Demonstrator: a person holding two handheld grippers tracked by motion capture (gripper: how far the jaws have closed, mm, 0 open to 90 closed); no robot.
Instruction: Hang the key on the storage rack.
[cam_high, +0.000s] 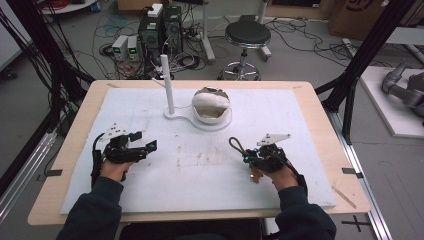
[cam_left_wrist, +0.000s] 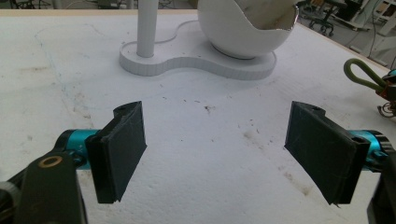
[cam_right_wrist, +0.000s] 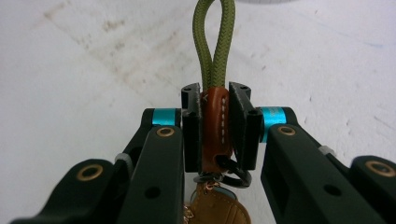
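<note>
Low over the white mat (cam_high: 200, 170), the right gripper (cam_right_wrist: 215, 116) clamps its fingers on a keychain strap (cam_right_wrist: 214, 60) (left gripper (cam_left_wrist: 224, 149) level, fingers spread).

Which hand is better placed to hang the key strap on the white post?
Probably the right: its tool is already shut on the key strap. The left tool stands open, holding nothing, though similarly far from the white post.

Both grippers black: left gripper (cam_high: 146, 141), right gripper (cam_high: 248, 158). Teal cylinders behind flat dark pads (cam_left_wrist: 125, 144), brass rivets, grey three-cornered top plates. Dark navy sleeves (cam_high: 95, 210).
</note>
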